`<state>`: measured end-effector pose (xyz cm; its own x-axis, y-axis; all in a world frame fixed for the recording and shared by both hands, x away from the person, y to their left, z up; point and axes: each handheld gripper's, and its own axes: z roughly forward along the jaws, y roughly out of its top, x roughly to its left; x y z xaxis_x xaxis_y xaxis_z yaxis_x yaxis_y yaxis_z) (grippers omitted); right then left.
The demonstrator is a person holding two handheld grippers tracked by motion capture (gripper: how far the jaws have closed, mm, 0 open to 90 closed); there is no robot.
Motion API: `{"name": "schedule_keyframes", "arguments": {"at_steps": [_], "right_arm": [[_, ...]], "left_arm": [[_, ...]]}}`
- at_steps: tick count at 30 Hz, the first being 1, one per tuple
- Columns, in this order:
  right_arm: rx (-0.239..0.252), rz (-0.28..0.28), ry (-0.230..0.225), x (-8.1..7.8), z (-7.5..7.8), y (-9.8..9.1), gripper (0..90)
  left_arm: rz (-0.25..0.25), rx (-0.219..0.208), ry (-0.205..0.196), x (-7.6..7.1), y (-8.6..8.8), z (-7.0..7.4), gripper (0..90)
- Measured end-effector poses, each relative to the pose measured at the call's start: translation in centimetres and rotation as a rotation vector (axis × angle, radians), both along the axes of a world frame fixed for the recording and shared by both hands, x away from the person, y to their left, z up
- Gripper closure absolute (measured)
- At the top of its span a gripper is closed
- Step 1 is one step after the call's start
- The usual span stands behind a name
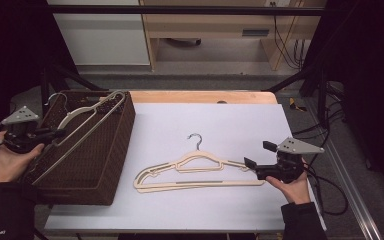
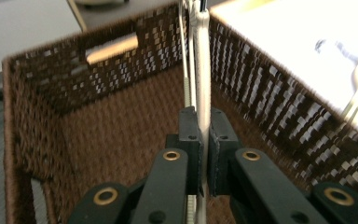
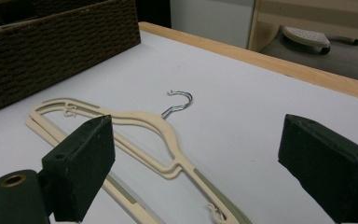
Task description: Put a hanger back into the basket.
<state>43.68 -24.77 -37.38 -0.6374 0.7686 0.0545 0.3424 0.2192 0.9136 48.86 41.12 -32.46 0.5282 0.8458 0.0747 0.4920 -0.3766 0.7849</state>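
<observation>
Left gripper (image 2: 204, 140) jaws pinching hanger (image 1: 87, 125) tilted across wicker basket (image 1: 122, 145) rim. Right gripper (image 1: 257, 156) jaws spread at second hanger (image 1: 200, 170) end, flat on open bench (image 1: 230, 120).

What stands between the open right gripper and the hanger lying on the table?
Nothing visible does. The right gripper sits at the near end of the hanger on the table, jaws spread, with bare table around it. The basket stands well off to the side, where the left gripper holds another hanger.
</observation>
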Motion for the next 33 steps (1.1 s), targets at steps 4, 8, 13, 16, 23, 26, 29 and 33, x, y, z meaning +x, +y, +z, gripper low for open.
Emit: {"name": "schedule_keyframes", "arguments": {"at_steps": [4, 8, 13, 16, 23, 26, 29, 33], "right_arm": [[-0.011, 0.003, 0.008, 0.1, -0.2, 0.1, 10.8], [-0.010, 0.000, 0.010, 0.1, -0.3, 0.1, 10.7], [-0.010, -0.001, 0.011, 0.2, -0.4, 0.2, 10.6], [-0.014, 0.001, 0.010, 0.3, -0.5, 0.3, 10.5], [-0.021, -0.001, 0.009, 0.3, -0.5, 0.4, 10.2], [-0.012, -0.004, 0.012, 0.3, -0.4, 0.3, 10.1], [-0.006, -0.009, 0.005, 0.4, -0.3, 0.2, 10.2], [-0.015, -0.006, 0.008, 0.4, -0.4, 0.3, 9.7]], "left_arm": [[0.008, 0.004, 0.034, 0.8, -0.6, -1.3, 85.2], [0.038, 0.042, 0.090, 1.8, -1.2, -3.1, 84.8], [0.108, 0.091, 0.163, 2.2, -0.7, -4.7, 82.3], [0.133, 0.069, 0.166, 1.9, -0.2, -4.9, 76.0], [0.167, -0.003, 0.066, -0.1, 0.0, -2.6, 40.7], [0.160, -0.027, 0.035, -0.9, -0.4, -1.9, 34.7], [0.125, -0.044, -0.014, -2.0, -1.5, -1.0, 24.3], [0.044, -0.103, -0.086, -3.5, -4.1, -0.1, 17.6]]}}
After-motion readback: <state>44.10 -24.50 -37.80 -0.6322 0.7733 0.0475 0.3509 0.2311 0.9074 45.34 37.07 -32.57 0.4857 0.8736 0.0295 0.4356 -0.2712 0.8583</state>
